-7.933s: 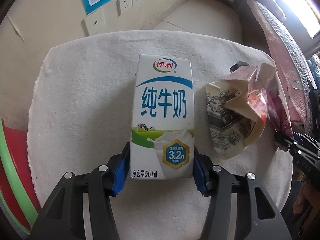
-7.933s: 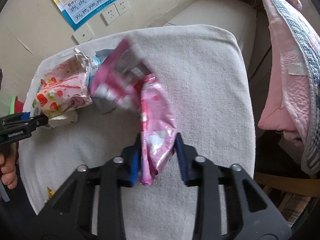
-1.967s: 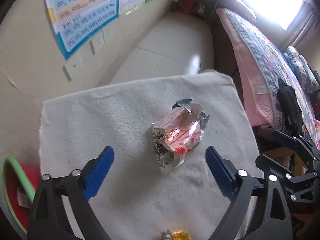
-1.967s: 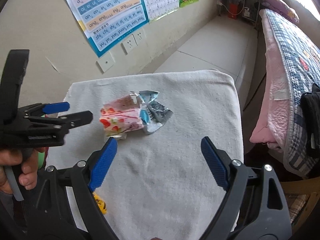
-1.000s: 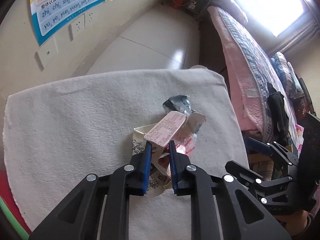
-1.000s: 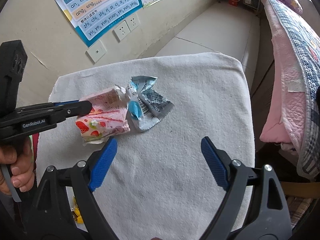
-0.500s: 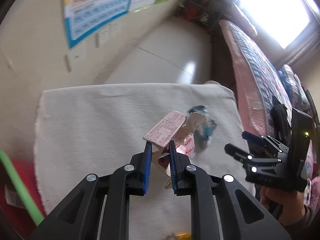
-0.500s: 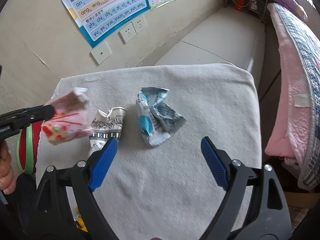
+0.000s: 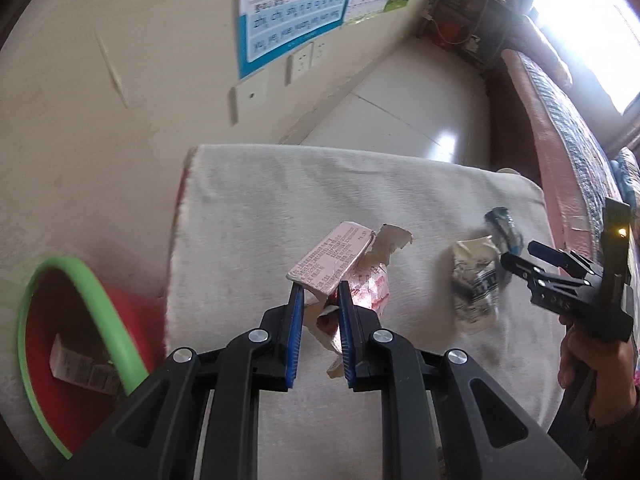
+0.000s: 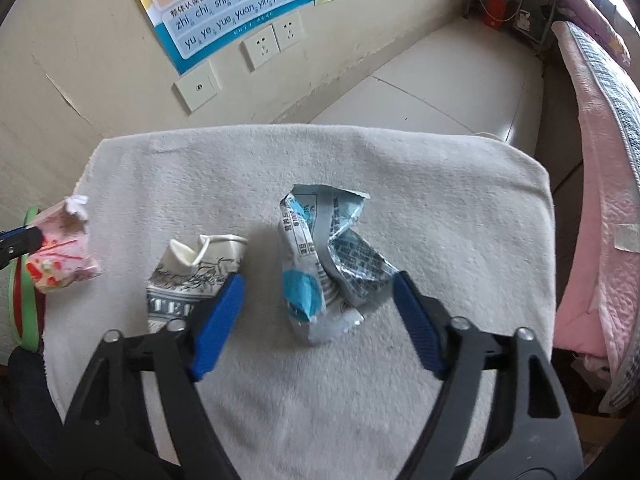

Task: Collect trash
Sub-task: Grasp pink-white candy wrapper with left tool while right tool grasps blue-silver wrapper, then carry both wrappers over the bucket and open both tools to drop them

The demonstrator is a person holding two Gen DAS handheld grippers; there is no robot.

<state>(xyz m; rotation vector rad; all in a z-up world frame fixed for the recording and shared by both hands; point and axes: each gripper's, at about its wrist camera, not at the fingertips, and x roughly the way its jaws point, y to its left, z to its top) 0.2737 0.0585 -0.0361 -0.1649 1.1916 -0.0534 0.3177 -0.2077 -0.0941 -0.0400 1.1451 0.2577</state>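
Desk: white fleecy cloth (image 10: 420,184) covers the desk top; wall with a pinyin poster (image 10: 224,4) and sockets stands behind it.

Bin: red bin with a green rim (image 9: 84,280) sits beside the left edge of the desk, lower than the top; a small white carton (image 9: 80,368) lies inside it.

Left hand-held gripper (image 9: 320,300): blue pads nearly together, clenched on a torn pink strawberry-print carton (image 9: 336,256); the carton is lifted clear of the cloth, toward the desk's left side, near the bin.

Right hand-held gripper (image 10: 316,296): released, jaws spread wide, low over the cloth; a crumpled blue-and-silver wrapper (image 10: 320,256) lies between its two fingers. Whether the pads touch it cannot be told.

Patterned paper cup (image 10: 196,272): crushed, white with black print, lying on the cloth just outside the right hand-held gripper's left finger and partly hidden by it; close beside the wrapper.

Pink carton from the right wrist view (image 10: 60,248): at the far left edge of the desk, above the bin rim, held by the left hand-held gripper's tips.
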